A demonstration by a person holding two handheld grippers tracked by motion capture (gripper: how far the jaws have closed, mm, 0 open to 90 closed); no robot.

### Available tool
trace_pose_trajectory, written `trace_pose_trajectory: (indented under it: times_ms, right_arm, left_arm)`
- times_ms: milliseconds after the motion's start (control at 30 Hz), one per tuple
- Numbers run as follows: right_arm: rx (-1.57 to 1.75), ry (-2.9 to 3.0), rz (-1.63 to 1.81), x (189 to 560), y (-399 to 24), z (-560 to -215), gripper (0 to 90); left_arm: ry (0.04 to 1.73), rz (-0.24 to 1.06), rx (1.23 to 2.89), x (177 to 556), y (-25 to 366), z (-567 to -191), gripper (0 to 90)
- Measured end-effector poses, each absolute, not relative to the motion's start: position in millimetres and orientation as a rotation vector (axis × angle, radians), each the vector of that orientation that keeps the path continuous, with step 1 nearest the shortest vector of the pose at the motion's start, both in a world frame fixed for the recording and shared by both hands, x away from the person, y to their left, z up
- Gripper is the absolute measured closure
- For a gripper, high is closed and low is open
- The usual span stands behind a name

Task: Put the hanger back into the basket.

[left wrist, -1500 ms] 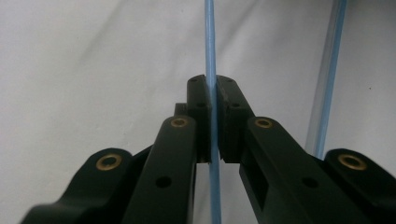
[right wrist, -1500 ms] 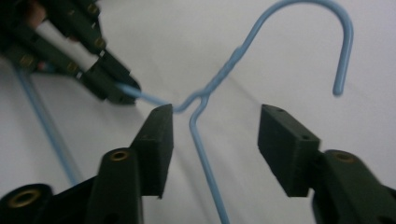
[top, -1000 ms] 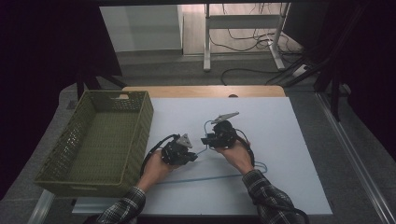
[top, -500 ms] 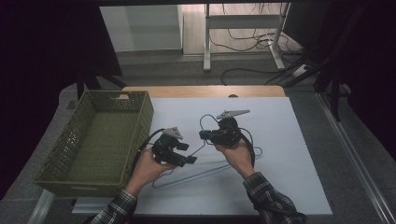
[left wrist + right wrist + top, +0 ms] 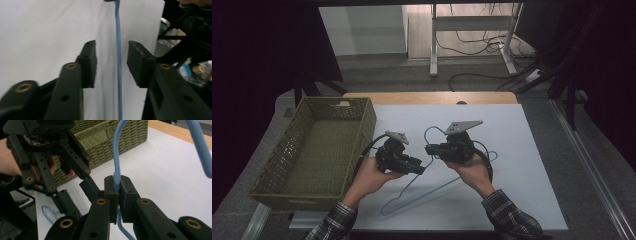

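A thin blue wire hanger (image 5: pixel 398 193) lies partly raised over the white tabletop (image 5: pixel 522 190). My right gripper (image 5: pixel 430 149) is shut on the hanger's neck just below the hook, as the right gripper view shows (image 5: pixel 117 187), with the blue hook (image 5: pixel 115 150) curving up beyond the jaws. My left gripper (image 5: pixel 419 170) stands open, and one straight arm of the hanger (image 5: pixel 118 65) runs between its two pads without touching either. In the right gripper view the left gripper (image 5: pixel 75 192) sits close by at the left.
An empty green woven basket (image 5: pixel 334 102) stands on the left side of the table, also seen behind the jaws (image 5: pixel 107 137). A wooden table edge (image 5: pixel 432 97) runs along the back. Desk legs and cables lie on the floor beyond.
The right gripper has lifted the hook end of the hanger off the table. The left gripper has shifted right and now straddles the hanger's arm.
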State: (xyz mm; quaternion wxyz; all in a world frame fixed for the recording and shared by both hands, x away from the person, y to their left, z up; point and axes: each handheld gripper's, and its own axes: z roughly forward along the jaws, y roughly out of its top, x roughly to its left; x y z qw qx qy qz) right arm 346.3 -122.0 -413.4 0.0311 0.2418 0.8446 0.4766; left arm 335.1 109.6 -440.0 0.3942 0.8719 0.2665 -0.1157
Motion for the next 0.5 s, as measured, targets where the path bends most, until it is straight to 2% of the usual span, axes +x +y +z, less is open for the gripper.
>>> trace_pose_trajectory:
  times_ms: [67,100,267,300,367,400,433,500]
  right_arm:
    - [0.742,2.601,1.472,345,-123,-413,86.0]
    - [0.732,2.606,1.478,343,-124,-413,86.1]
    - [0.713,2.605,1.488,339,-124,-412,86.0]
    - [0.701,2.607,1.505,337,-123,-412,86.0]
    - [0.695,2.609,1.509,336,-123,-412,86.0]
    - [0.690,2.610,1.511,335,-123,-412,86.0]
    - [0.680,2.607,1.505,334,-122,-413,85.9]
    - [0.679,2.602,1.506,333,-122,-414,85.8]
  left_arm:
    - [0.666,-0.306,2.214,335,108,-439,62.0]
    - [0.659,-0.332,2.221,336,104,-438,66.3]
    - [0.653,-0.368,2.269,337,95,-436,70.6]
    - [0.660,-0.375,2.278,337,93,-435,76.4]
    - [0.658,-0.385,2.291,337,90,-435,81.9]
    - [0.652,-0.399,2.288,336,90,-435,81.9]
    - [0.683,-0.402,2.291,336,89,-434,86.3]
    - [0.698,-0.411,2.284,335,89,-434,87.0]
